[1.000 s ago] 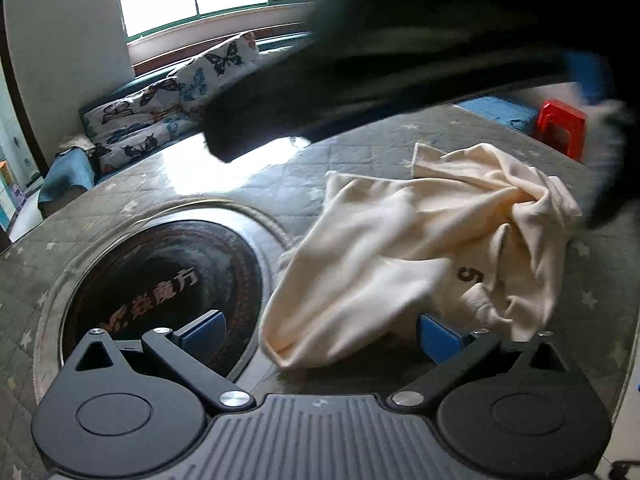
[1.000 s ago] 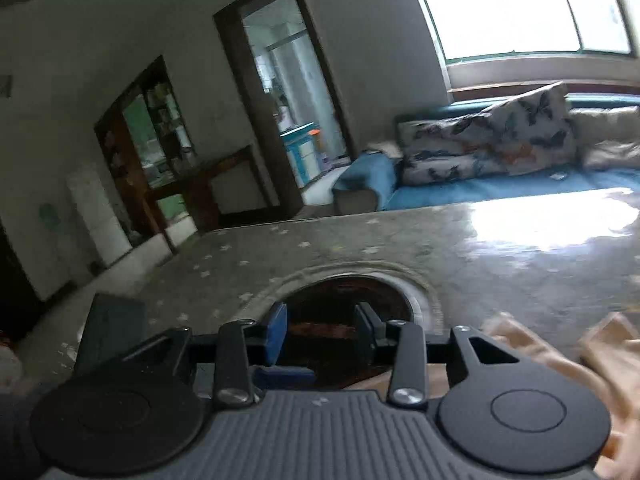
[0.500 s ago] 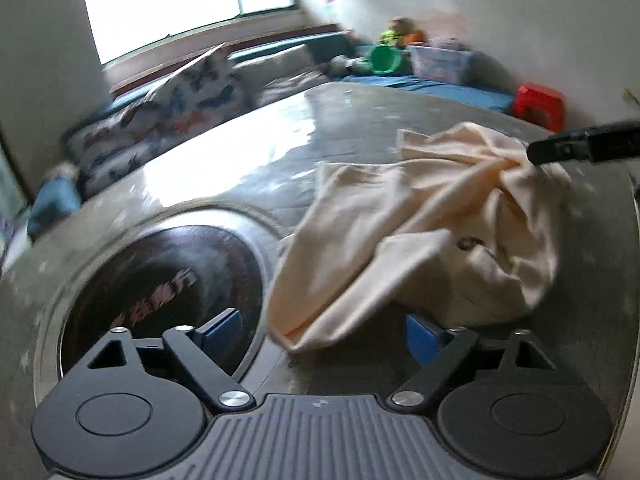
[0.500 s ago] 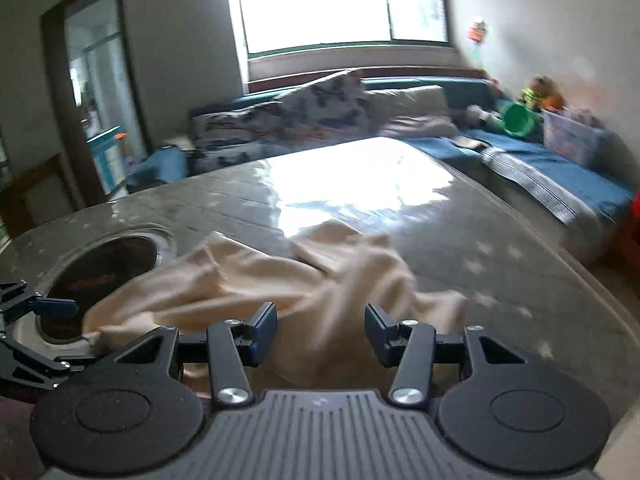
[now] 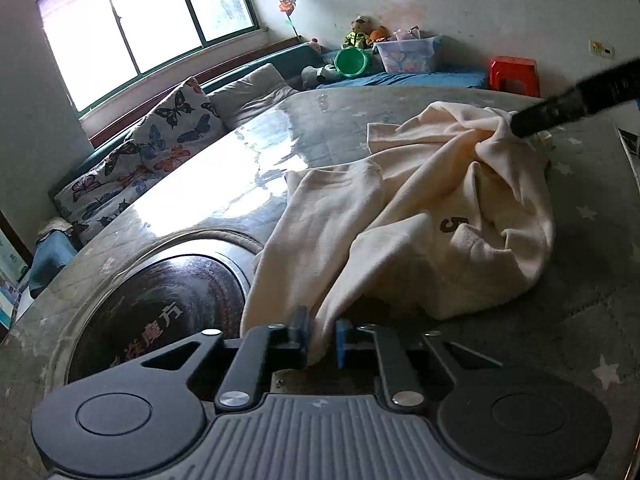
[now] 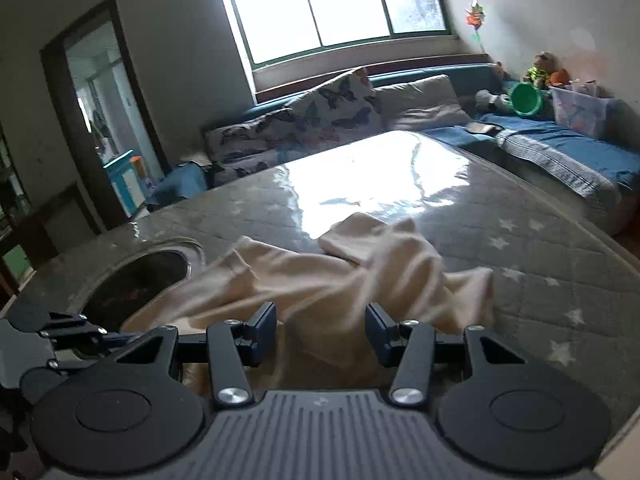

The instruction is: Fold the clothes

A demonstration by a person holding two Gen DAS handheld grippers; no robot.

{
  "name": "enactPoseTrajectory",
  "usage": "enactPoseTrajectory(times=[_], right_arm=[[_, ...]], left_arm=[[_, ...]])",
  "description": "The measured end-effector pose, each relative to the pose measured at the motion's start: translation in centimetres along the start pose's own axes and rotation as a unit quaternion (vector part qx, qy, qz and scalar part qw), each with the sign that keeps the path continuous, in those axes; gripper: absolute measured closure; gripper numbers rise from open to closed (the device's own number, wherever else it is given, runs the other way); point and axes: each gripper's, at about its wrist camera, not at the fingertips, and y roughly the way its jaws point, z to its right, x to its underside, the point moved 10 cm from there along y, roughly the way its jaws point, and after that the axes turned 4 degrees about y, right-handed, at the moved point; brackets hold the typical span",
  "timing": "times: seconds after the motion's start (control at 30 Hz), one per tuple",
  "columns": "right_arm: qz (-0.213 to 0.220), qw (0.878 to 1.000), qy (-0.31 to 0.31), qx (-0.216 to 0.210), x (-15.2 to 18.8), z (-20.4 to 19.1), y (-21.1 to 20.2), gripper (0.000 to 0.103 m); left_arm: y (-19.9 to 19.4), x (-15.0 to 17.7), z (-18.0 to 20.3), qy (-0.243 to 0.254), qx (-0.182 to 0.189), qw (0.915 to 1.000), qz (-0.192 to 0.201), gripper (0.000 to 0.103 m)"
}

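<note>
Table (image 5: 580,312): big round top w/ grey star-print quilted cover under glossy film, strong window glare mid-surface. Dark round inset plate (image 5: 160,304) w/ printed characters sits in the table on the left side. Behind the table: blue sofa (image 6: 560,148) w/ butterfly cushions (image 5: 160,140), plus a clear storage box (image 5: 408,54), green basin (image 5: 351,62), red stool (image 5: 514,74).

Cream garment (image 5: 420,216) lies crumpled on the table just right of the inset plate, one edge overlapping its rim; dark "5" print visible on the cloth. Not flat, several bunched folds.

Left gripper (image 5: 321,338): blue pads nearly closed, pinching the near hem of the garment, cloth runs down btwn the pads.

Right gripper (image 6: 321,330): fingers spread wide, nothing btwn them, hovering just over the garment's near edge. In left wrist view, its dark tip (image 5: 536,118) meets the far bunched corner of the cloth; can't tell if actually touching.
</note>
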Motion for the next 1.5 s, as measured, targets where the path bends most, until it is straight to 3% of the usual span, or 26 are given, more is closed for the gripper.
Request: enactPoseTrajectory(times=[0.13,0.23,0.27,0.37,0.43,0.47,0.57,0.77,0.97,1.13,1.23,1.3,1.37,1.5], right_arm=[[-0.014,1.000,-0.011,0.021,0.1,-0.4,1.9,0.053],[-0.032,0.999,-0.008,0.036,0.7,0.0,3.0,0.069],[-0.035,0.999,-0.009,0.040,0.9,0.2,3.1,0.078],[-0.041,0.998,-0.006,0.042,1.5,0.7,2.6,0.091],[-0.038,0.999,0.002,0.034,1.2,0.9,2.0,0.095],[-0.034,0.999,0.008,0.028,0.8,0.9,1.6,0.096],[-0.020,0.999,0.027,0.007,-0.8,0.9,0.4,0.097],[0.040,0.997,0.030,-0.057,-7.6,-2.5,-1.1,0.097],[0.069,0.992,0.004,-0.107,-14.6,-8.0,0.7,0.097],[0.078,0.987,-0.003,-0.142,-20.5,-14.3,4.4,0.097],[0.110,0.975,0.005,-0.191,-23.3,-17.8,4.2,0.097],[0.132,0.967,-0.004,-0.220,-24.1,-19.6,3.1,0.097],[0.144,0.959,-0.015,-0.242,-24.3,-20.9,2.0,0.097],[0.099,0.964,-0.047,-0.241,-20.6,-20.9,2.4,0.097]], left_arm=[[0.1,-0.2,0.5,0.010,0.001,0.9999,0.003,0.086],[0.2,-0.3,1.1,0.022,-0.002,0.9997,0.006,0.074],[0.2,-0.3,1.2,0.027,-0.003,0.9996,0.009,0.070],[0.3,-0.5,1.8,0.046,-0.006,0.9988,0.016,0.070],[0.5,-0.5,2.1,0.054,-0.001,0.9984,0.019,0.074],[0.6,-0.4,2.2,0.054,0.001,0.9984,0.019,0.089],[0.6,-0.4,1.4,0.036,-0.002,0.9991,0.022,0.099],[-1.3,-1.9,-3.7,-0.030,-0.028,0.9976,0.055,0.099],[-3.4,-3.4,-11.6,-0.070,-0.091,0.9914,0.062,0.100],[-6.2,-5.9,-21.5,-0.108,-0.172,0.9768,0.069,0.100],[-10.4,-7.5,-26.7,-0.130,-0.220,0.9611,0.104,0.100],[-13.7,-8.2,-28.9,-0.133,-0.249,0.9499,0.134,0.100],[-16.1,-8.2,-29.5,-0.127,-0.254,0.9468,0.152,0.100],[-18.2,-4.9,-27.8,-0.085,-0.249,0.9547,0.140,0.099]])
